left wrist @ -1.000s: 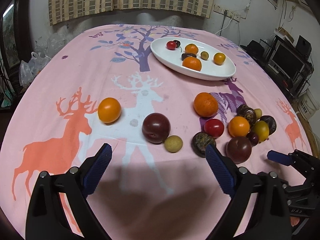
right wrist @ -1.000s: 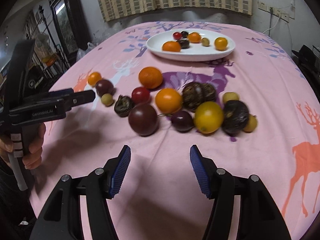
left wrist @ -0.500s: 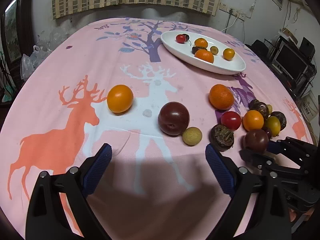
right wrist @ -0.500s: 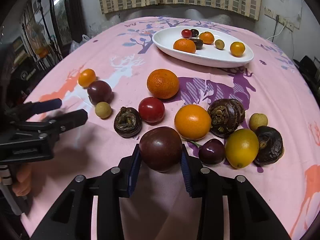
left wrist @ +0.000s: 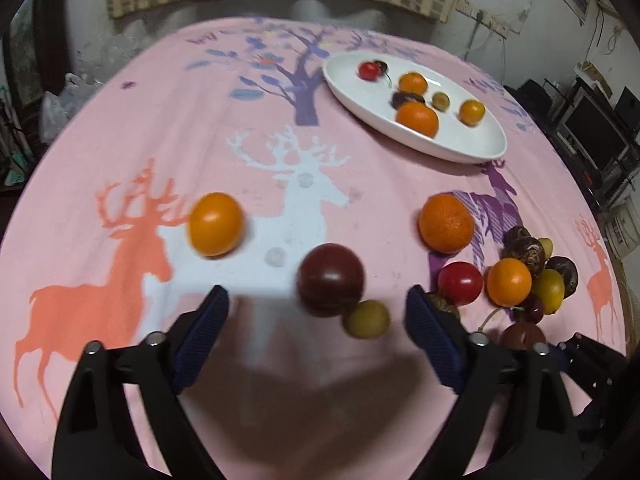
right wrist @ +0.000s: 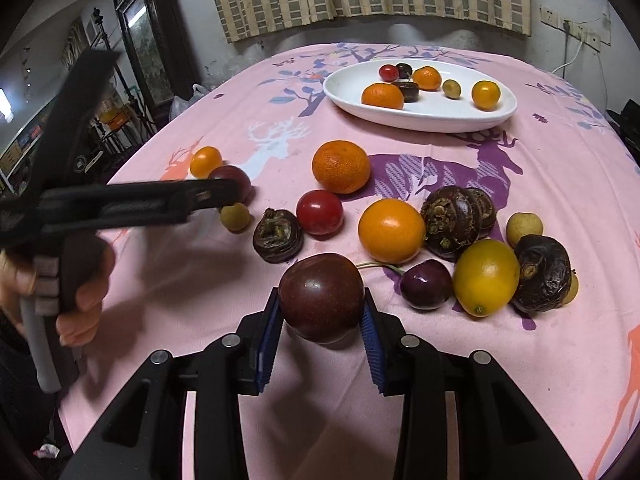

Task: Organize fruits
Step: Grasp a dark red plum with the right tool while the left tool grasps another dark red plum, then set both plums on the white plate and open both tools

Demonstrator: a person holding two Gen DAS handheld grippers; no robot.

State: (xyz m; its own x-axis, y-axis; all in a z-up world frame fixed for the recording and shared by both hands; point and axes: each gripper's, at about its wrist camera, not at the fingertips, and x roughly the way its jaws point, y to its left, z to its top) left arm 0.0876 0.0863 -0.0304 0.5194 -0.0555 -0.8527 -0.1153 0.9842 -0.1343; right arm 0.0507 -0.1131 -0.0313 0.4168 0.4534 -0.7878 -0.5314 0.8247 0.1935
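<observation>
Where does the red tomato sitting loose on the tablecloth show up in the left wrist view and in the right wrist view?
Left wrist: red tomato lies right of centre, just beyond the right-hand blue pad, below the large tangerine.
Right wrist: red tomato lies near centre, below and slightly left of the same tangerine.
Shared landmark: the white oval plate beyond it in both.

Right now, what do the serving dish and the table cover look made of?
White dish: probably glazed ceramic, possibly melamine; smooth, glossy, soft highlights along its rim. Table cover: printed woven fabric, matte pink with deer and tree motifs, no shine, draping over the round edge.
</observation>
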